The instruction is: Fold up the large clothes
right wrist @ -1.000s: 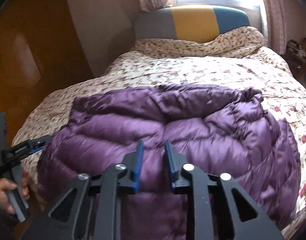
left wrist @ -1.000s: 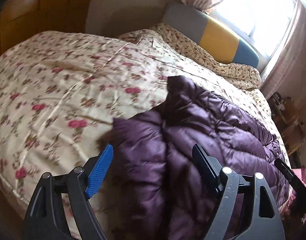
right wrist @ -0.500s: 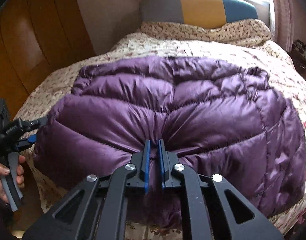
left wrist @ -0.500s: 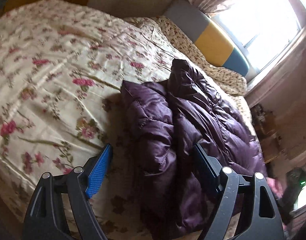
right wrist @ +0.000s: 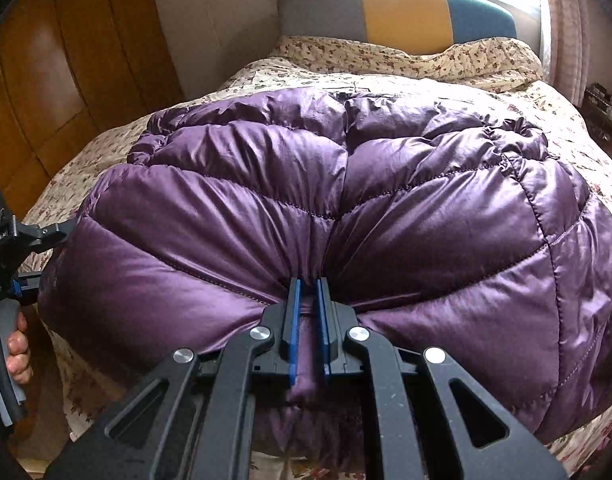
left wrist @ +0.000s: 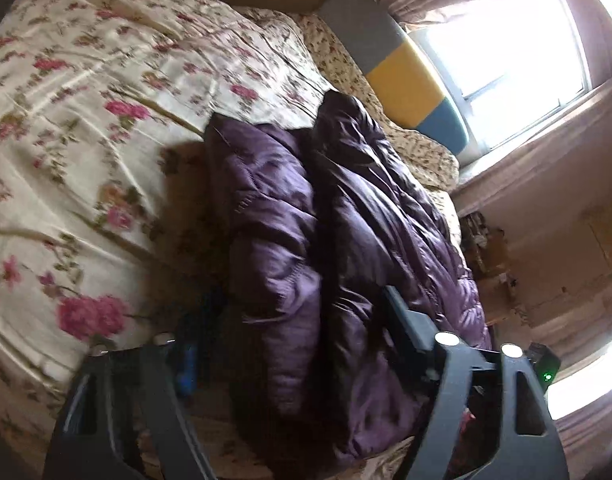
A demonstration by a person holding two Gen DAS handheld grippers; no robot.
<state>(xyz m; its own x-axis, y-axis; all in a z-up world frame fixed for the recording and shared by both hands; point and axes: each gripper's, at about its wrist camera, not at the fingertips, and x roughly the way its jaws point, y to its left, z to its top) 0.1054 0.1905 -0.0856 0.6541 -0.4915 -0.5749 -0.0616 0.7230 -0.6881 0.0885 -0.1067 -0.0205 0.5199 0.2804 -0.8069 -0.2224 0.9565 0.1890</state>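
The purple down jacket (right wrist: 345, 208) lies spread across the foot end of the bed, on the floral bedspread (left wrist: 106, 112), its near hem hanging toward me. My right claw (right wrist: 307, 320) is clenched on a bunched pinch of that hem; the fabric between the blue pads (right wrist: 292, 320) hides how deep the fold goes. My left claw (left wrist: 290, 340) straddles the jacket's side edge, jaws closing, with the quilted edge between them but not yet pressed; its left finger (left wrist: 186, 360) is blurred and in shadow, so I cannot make out its pad. In the right wrist view the left claw is cut off at the frame edge, only its handle and my hand (right wrist: 10, 344) showing. Beyond, the striped headboard (right wrist: 401, 12) stands under a glaring window (left wrist: 505, 40).
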